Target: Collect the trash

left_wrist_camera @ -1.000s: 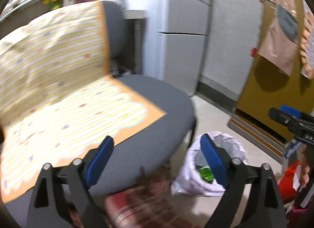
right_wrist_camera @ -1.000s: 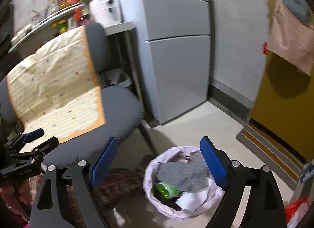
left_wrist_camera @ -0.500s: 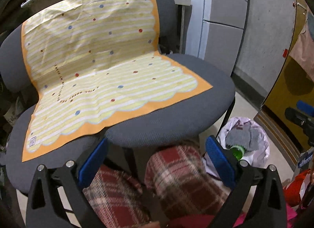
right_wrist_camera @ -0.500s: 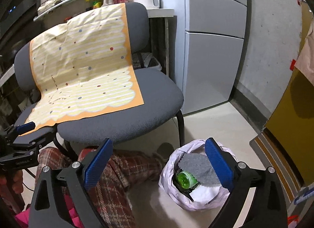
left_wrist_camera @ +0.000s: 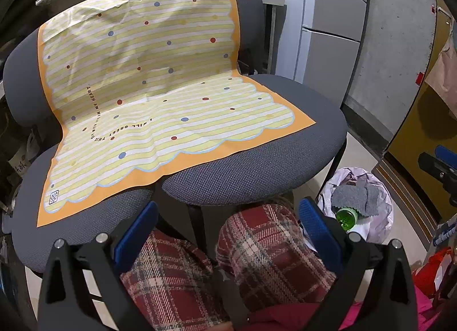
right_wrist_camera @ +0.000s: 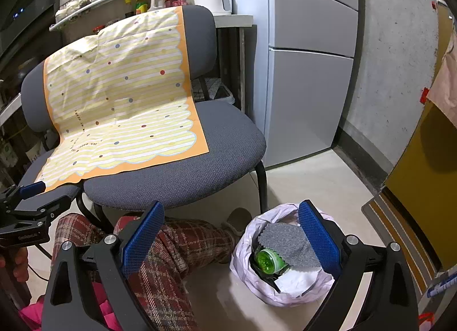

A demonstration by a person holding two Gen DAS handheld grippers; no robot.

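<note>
A bin lined with a pale plastic bag (right_wrist_camera: pixel 285 294) stands on the floor to the right of the chairs. Inside lie a grey cloth (right_wrist_camera: pixel 288 242), a green bottle (right_wrist_camera: pixel 267 259) and white paper (right_wrist_camera: pixel 297 279). My right gripper (right_wrist_camera: pixel 230 234) hangs open above the bin's left rim, nothing between its blue pads. The left gripper (left_wrist_camera: pixel 227 231) is open too, empty, over the person's knees; the bin (left_wrist_camera: pixel 380 217) sits to its right. Each gripper shows at the edge of the other's view: left gripper (right_wrist_camera: pixel 34 197), right gripper (left_wrist_camera: pixel 440 162).
Two grey chairs (left_wrist_camera: pixel 257 165) stand side by side, a yellow striped cloth (left_wrist_camera: pixel 148 97) draped over them. Plaid-trousered legs (right_wrist_camera: pixel 182 248) stretch under the chairs. A grey fridge (right_wrist_camera: pixel 308 74) and a concrete wall stand behind; a yellow door (right_wrist_camera: pixel 422 165) is at the right.
Both views have swung and pulled back from the chair, so the whole cloth and the person's legs now show. The right jaws have spread a little wider. The bin stays put.
</note>
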